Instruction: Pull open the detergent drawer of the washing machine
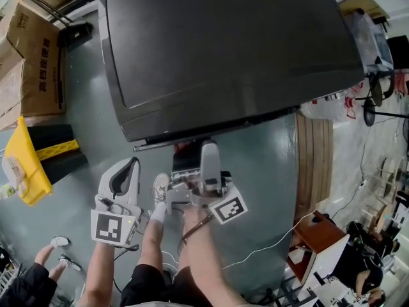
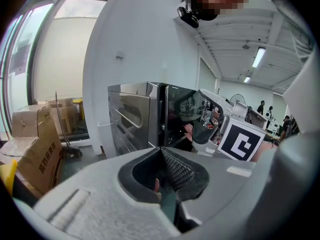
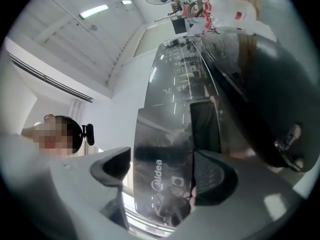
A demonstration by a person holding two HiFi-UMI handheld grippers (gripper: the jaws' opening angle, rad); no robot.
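Note:
The washing machine [image 1: 223, 50] fills the top of the head view, its dark glossy lid towards me. A dark drawer part [image 1: 186, 160] sticks out under its front edge. My right gripper [image 1: 208, 151] is right beside it, pointing at the machine front. In the right gripper view its jaws [image 3: 160, 171] stand wide apart, and the glossy panel with the Midea logo [image 3: 156, 176] shows in the gap; the pads do not press on it. My left gripper [image 1: 128, 169] hangs off to the left, away from the machine, with its pads [image 2: 172, 171] together and nothing held.
Cardboard boxes [image 1: 35, 62] and a yellow bag [image 1: 25, 165] sit on the floor at the left. My legs and a white shoe [image 1: 160, 189] are below the drawer. A wooden board [image 1: 313, 165] and a white cable [image 1: 275, 242] lie at the right.

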